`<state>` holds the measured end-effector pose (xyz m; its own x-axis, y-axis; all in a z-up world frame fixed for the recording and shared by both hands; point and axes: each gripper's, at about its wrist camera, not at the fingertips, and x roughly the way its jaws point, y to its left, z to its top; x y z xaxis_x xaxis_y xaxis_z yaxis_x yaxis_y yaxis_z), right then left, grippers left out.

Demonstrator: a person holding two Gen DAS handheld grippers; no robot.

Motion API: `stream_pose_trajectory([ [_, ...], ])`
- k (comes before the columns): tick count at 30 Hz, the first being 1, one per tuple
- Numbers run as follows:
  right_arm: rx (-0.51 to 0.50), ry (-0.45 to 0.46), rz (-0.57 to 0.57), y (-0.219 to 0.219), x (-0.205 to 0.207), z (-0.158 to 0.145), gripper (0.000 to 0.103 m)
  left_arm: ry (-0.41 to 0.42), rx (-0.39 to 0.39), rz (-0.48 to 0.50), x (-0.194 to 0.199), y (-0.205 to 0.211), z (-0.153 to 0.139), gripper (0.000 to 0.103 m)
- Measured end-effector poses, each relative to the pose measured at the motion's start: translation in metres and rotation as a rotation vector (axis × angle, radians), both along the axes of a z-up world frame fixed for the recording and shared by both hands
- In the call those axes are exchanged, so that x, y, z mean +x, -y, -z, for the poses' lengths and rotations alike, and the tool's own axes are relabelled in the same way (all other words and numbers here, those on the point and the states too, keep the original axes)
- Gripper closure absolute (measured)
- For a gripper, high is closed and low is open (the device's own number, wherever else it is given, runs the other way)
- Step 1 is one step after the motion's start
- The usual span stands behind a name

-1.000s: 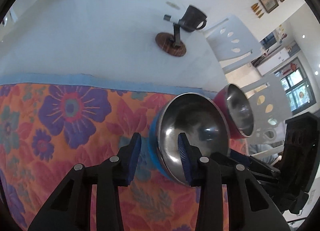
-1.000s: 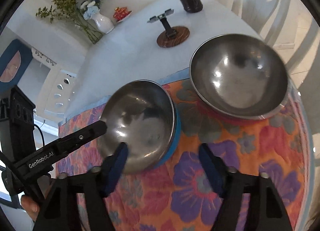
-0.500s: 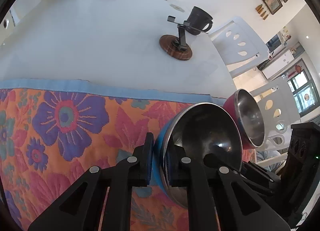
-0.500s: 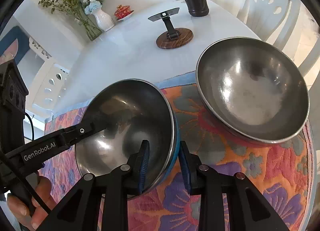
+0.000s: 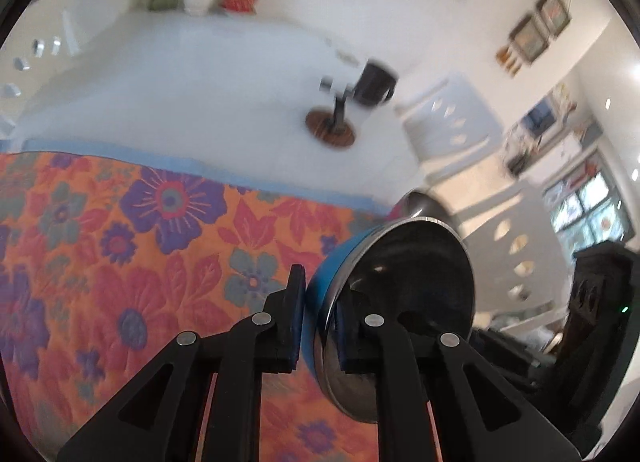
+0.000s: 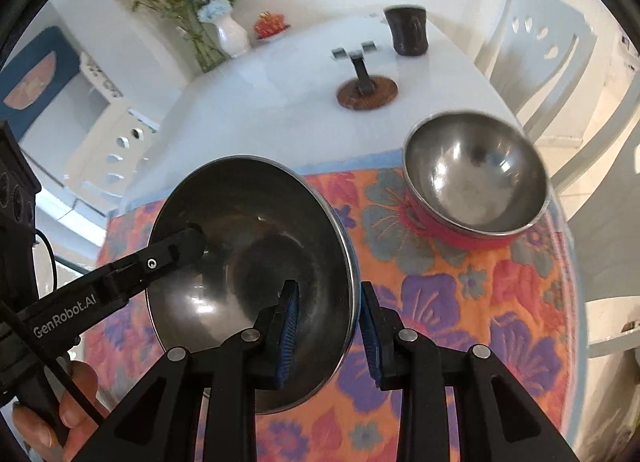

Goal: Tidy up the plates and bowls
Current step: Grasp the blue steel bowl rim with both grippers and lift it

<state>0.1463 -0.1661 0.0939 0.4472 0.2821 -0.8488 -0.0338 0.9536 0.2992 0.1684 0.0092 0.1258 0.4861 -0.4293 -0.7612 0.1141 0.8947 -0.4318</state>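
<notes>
gripping opposite rims of 1 blue bowl [image 6: 248, 262], the left gripper [image 5: 320, 326] and right gripper [image 6: 326, 326] are both clamping it, tilted above the floral cloth [image 6: 460, 302]. ahead-right, the red bowl [image 6: 476, 182] is sitting separately; stacking is likely not yet done.

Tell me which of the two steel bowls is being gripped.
The blue-sided bowl, clamped at its rim by the left gripper and right gripper. The red-sided bowl sits free on the floral cloth.
</notes>
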Motion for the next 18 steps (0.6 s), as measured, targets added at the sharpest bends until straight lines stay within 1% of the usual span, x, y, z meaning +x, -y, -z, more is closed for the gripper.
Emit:
stream_pose_trajectory([
  [1,0.001,0.015,-0.004,-0.002,-0.008,-0.01,0.073,0.03,-0.016,-0.015,-0.014,-0.005,-0.015,0.091],
  [2,0.0,0.041,-0.01,-0.005,-0.02,-0.028,0.073,0.06,-0.025,-0.023,-0.026,-0.008,-0.029,0.091],
  [5,-0.017,0.101,-0.03,-0.016,-0.054,-0.066,0.072,0.128,-0.032,-0.036,-0.063,-0.014,-0.064,0.091],
  [7,-0.032,0.136,-0.033,-0.023,-0.082,-0.09,0.072,0.156,-0.043,-0.041,-0.093,-0.02,-0.081,0.091],
  [8,-0.032,0.145,-0.031,-0.025,-0.092,-0.096,0.072,0.165,-0.047,-0.043,-0.107,-0.022,-0.087,0.091],
  [10,-0.018,0.158,-0.026,-0.029,-0.127,-0.112,0.072,0.171,-0.054,-0.044,-0.133,-0.026,-0.094,0.091],
  [12,-0.005,0.151,-0.02,-0.032,-0.154,-0.118,0.072,0.185,-0.036,-0.041,-0.16,-0.025,-0.097,0.091],
  [14,-0.007,0.125,-0.029,-0.037,-0.183,-0.117,0.072,0.181,-0.032,-0.039,-0.187,-0.025,-0.094,0.09],
  [16,-0.017,0.099,-0.029,-0.04,-0.204,-0.109,0.072,0.157,-0.039,-0.041,-0.209,-0.025,-0.083,0.089],
  [17,-0.023,0.075,-0.02,-0.041,-0.22,-0.101,0.072,0.144,-0.04,-0.041,-0.219,-0.026,-0.077,0.089],
  [18,-0.025,0.056,-0.015,-0.041,-0.227,-0.095,0.072,0.129,-0.04,-0.04,-0.226,-0.027,-0.071,0.089],
])
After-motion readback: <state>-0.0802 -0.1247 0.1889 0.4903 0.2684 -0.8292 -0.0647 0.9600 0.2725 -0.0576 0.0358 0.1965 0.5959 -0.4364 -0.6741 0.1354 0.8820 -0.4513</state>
